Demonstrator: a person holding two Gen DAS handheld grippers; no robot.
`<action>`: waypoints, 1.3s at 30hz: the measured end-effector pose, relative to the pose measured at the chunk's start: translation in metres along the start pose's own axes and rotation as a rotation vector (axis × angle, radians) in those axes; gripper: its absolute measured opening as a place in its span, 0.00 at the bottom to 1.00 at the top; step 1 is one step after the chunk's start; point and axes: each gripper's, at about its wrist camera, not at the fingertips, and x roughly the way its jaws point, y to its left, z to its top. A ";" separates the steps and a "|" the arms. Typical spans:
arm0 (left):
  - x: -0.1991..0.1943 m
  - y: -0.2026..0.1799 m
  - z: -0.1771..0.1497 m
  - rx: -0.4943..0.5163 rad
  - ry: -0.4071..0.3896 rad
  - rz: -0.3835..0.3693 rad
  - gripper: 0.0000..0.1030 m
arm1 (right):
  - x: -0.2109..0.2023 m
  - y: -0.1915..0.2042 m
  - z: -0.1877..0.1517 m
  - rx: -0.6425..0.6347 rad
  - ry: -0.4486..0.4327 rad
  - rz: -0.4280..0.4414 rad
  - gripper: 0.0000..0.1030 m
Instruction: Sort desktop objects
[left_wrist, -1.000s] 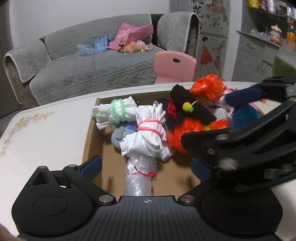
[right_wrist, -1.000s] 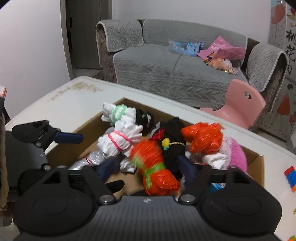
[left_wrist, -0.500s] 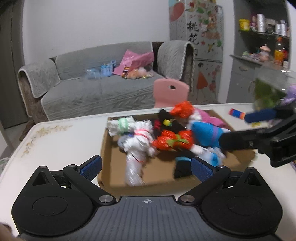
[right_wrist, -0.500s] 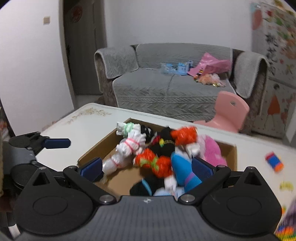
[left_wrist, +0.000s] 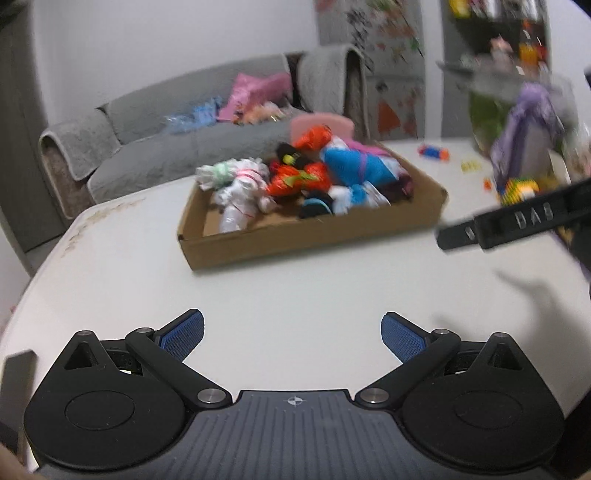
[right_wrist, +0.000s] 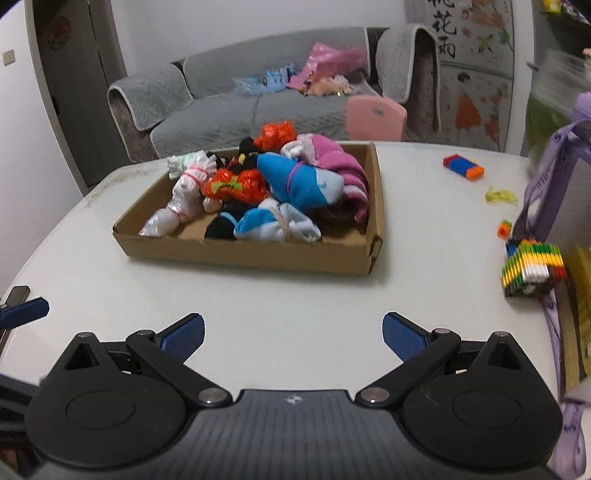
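A shallow cardboard box (right_wrist: 251, 254) stands on the white table (right_wrist: 258, 295), filled with rolled socks and bundled bags: orange (right_wrist: 236, 184), blue (right_wrist: 295, 182), pink (right_wrist: 332, 158), white (right_wrist: 184, 184). It also shows in the left wrist view (left_wrist: 310, 236). My left gripper (left_wrist: 291, 332) is open and empty over the table, well short of the box. My right gripper (right_wrist: 293, 332) is open and empty, also short of the box. Part of the right gripper's body (left_wrist: 517, 221) crosses the left wrist view.
Right of the box lie a small block toy (right_wrist: 463, 167), a yellow scrap (right_wrist: 500, 195), a striped multicolour stack (right_wrist: 532, 269) and a purple bag (right_wrist: 554, 184). A grey sofa (right_wrist: 258, 99) and pink chair (right_wrist: 375, 116) stand beyond the table.
Both grippers have pulled back from over the box to well in front of it. The orange bundle seen between the right fingers now lies in the box.
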 end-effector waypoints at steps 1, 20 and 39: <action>-0.002 -0.002 0.003 0.013 0.001 0.012 1.00 | -0.003 0.001 -0.001 -0.007 -0.011 0.002 1.00; -0.059 0.012 0.038 0.006 -0.213 -0.005 1.00 | -0.026 0.010 0.002 -0.090 -0.081 -0.017 1.00; -0.039 0.038 0.054 -0.179 -0.115 0.028 1.00 | -0.038 0.042 0.014 -0.156 -0.106 0.009 1.00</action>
